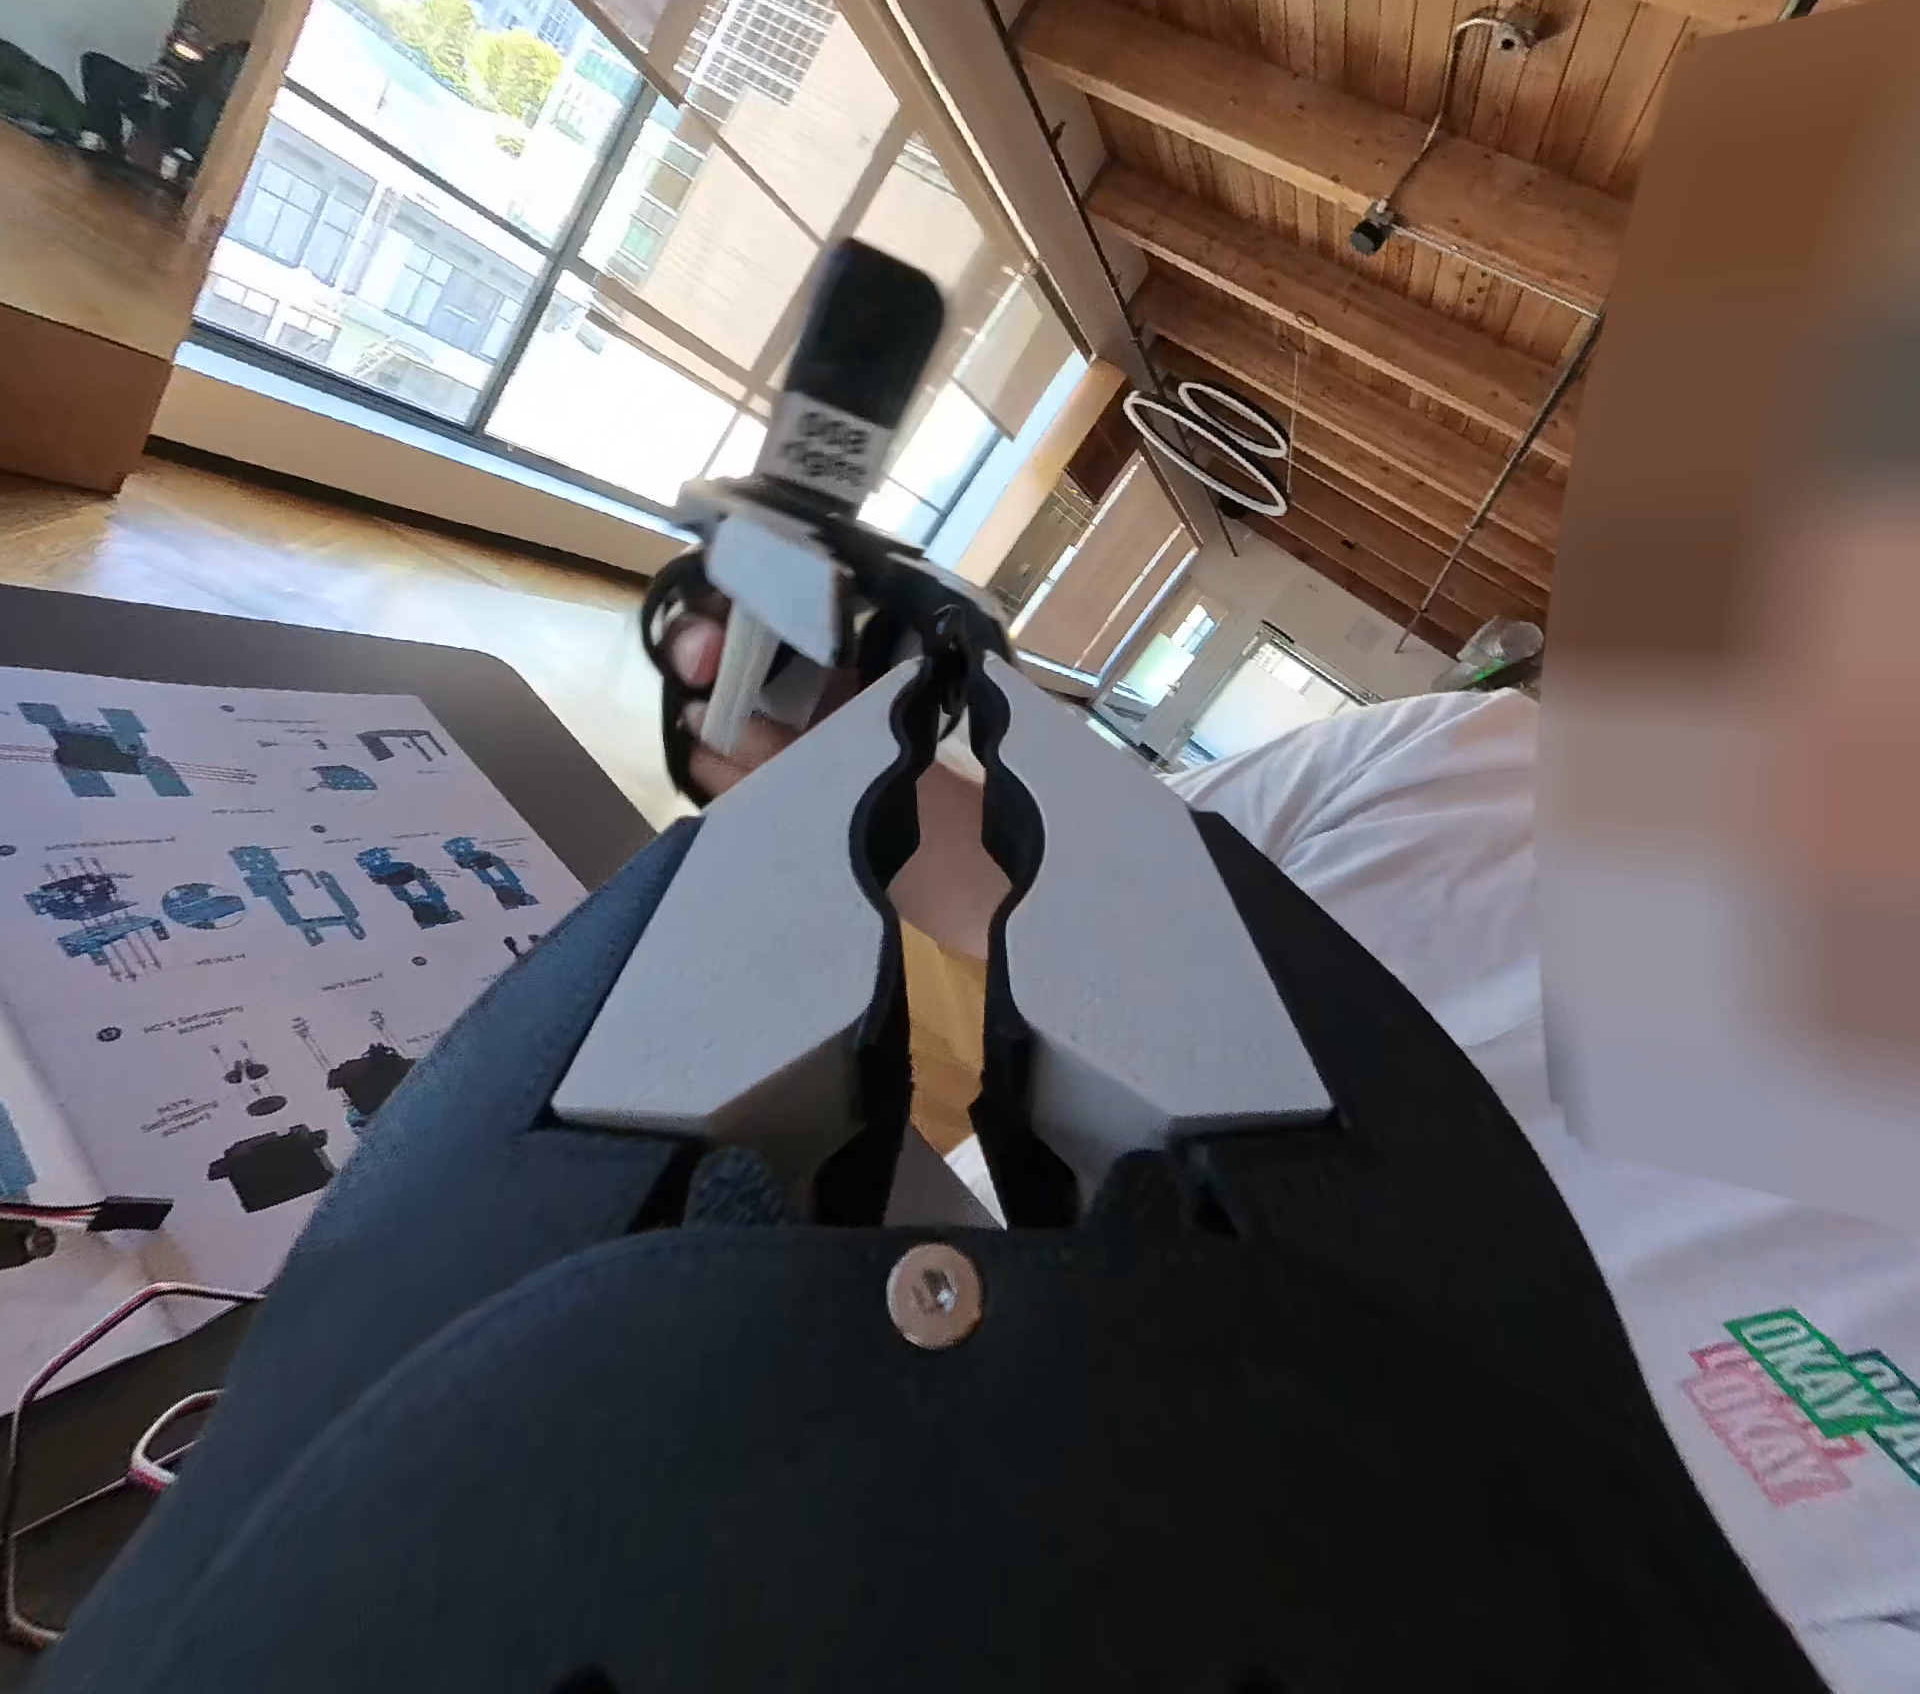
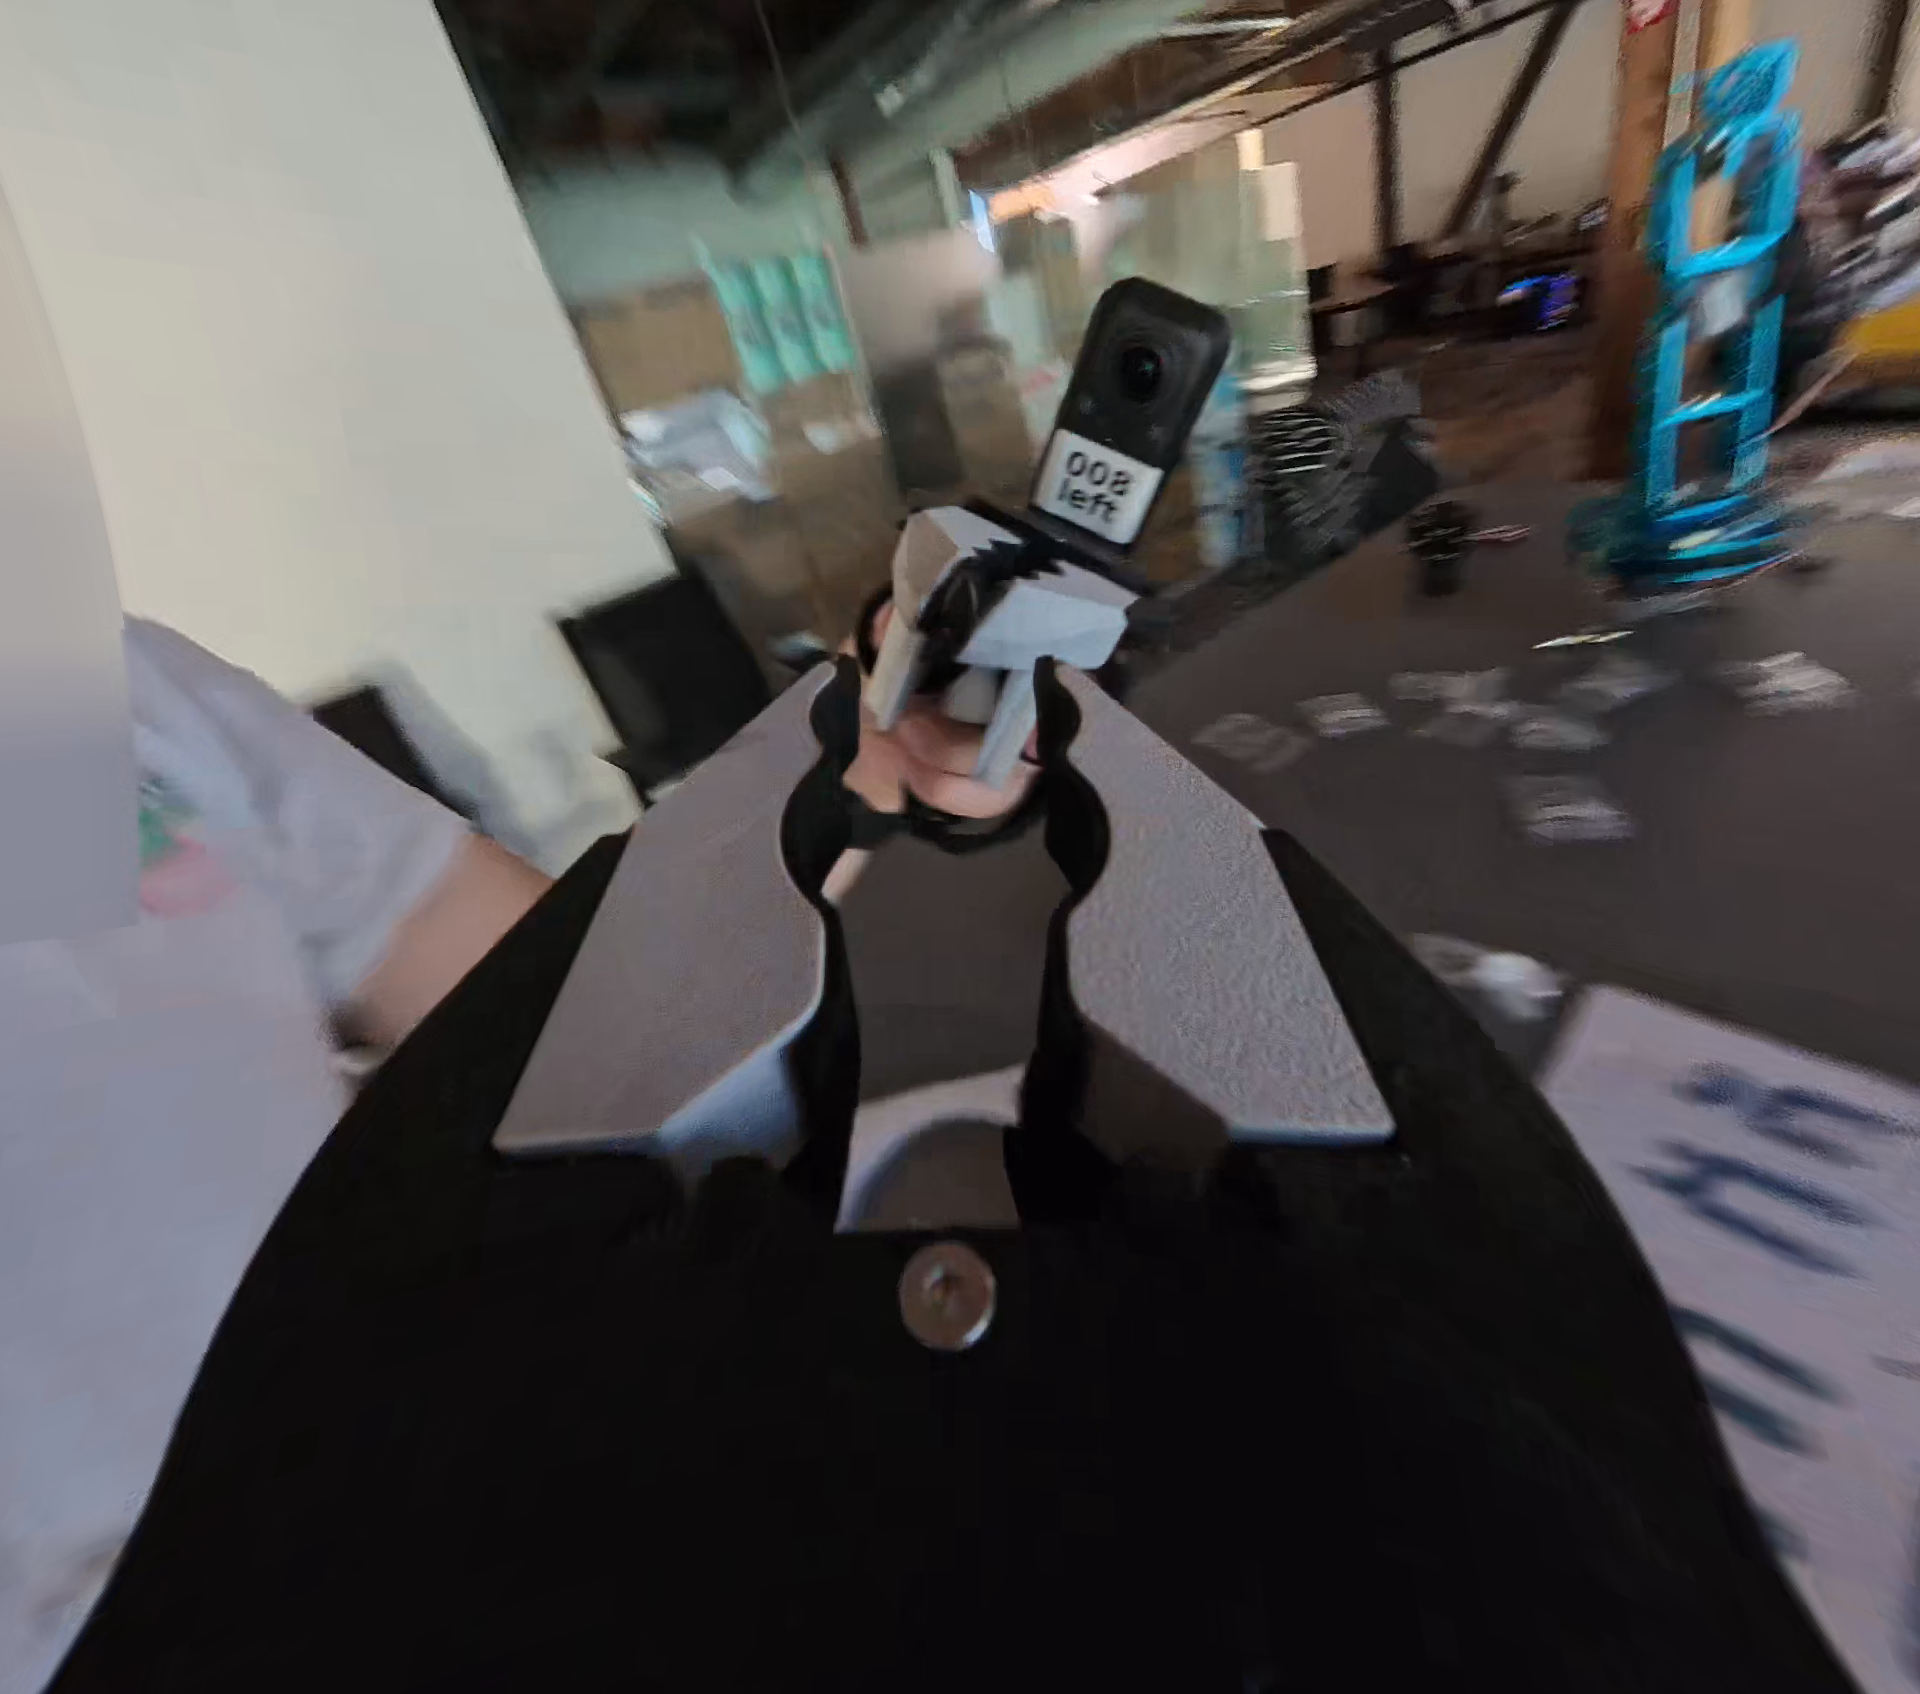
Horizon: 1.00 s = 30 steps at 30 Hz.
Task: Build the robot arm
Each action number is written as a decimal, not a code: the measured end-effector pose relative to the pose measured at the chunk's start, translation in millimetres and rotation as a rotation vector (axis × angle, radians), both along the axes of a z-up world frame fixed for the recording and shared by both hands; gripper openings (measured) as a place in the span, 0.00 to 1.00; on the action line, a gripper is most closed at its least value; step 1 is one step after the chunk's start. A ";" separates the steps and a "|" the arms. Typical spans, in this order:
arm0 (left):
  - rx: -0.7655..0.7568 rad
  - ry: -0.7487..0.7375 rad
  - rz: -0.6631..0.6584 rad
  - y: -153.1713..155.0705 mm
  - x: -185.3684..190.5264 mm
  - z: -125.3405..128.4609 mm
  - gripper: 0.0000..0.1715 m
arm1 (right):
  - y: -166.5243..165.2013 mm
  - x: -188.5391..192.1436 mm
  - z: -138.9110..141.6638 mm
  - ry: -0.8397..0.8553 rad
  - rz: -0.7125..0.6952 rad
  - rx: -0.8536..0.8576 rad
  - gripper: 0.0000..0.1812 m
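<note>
Both grippers are raised in the air above the table and point at each other. My left gripper (image 1: 951, 668) has its black wavy pads closed together at the tips, with nothing between them. It also shows in the right wrist view (image 2: 982, 605), its toothed pads meeting. My right gripper (image 2: 940, 688) is open with a clear gap and is empty. It also shows in the left wrist view (image 1: 764, 688), held in a hand with a black camera above it. The two gripper tips are close but apart.
A white instruction sheet (image 1: 260, 865) with blue part drawings lies on the dark table (image 1: 499, 709). Red, white and black wires (image 1: 83, 1332) lie at its near edge. A blue frame structure (image 2: 1714, 314) and several small packets (image 2: 1558, 709) are farther off. A person in a white shirt (image 1: 1403, 865) is close. Both grippers' tips are close together, under 4 cm apart.
</note>
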State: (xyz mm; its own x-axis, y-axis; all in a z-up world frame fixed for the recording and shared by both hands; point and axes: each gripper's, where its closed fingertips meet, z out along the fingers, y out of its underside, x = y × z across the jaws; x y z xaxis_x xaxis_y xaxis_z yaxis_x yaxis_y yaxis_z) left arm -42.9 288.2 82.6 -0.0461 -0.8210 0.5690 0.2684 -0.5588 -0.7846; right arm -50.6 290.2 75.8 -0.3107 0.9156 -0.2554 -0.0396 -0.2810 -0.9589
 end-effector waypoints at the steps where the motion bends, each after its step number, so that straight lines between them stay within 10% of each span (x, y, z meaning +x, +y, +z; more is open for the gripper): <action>1: -0.001 -0.004 -0.019 -1.5 0.6 -1.0 0.02 | 0.9 0.5 -4.0 0.008 0.046 -0.101 0.18; 11: 0.043 -0.057 -0.146 -24.6 6.5 10.5 0.02 | -22.0 6.0 14.1 0.104 0.322 -0.332 0.08; 30: 0.042 0.055 -0.051 -9.0 4.0 -11.3 0.02 | -4.3 1.9 -7.2 -0.016 0.197 -0.408 0.02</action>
State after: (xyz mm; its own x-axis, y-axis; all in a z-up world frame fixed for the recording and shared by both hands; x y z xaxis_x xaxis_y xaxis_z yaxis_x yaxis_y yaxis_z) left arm -39.0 279.2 71.2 -0.0578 -0.8415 0.5372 0.1960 -0.5372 -0.8204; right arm -48.6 286.0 68.6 -0.4615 0.6630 -0.5894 0.0664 -0.6367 -0.7682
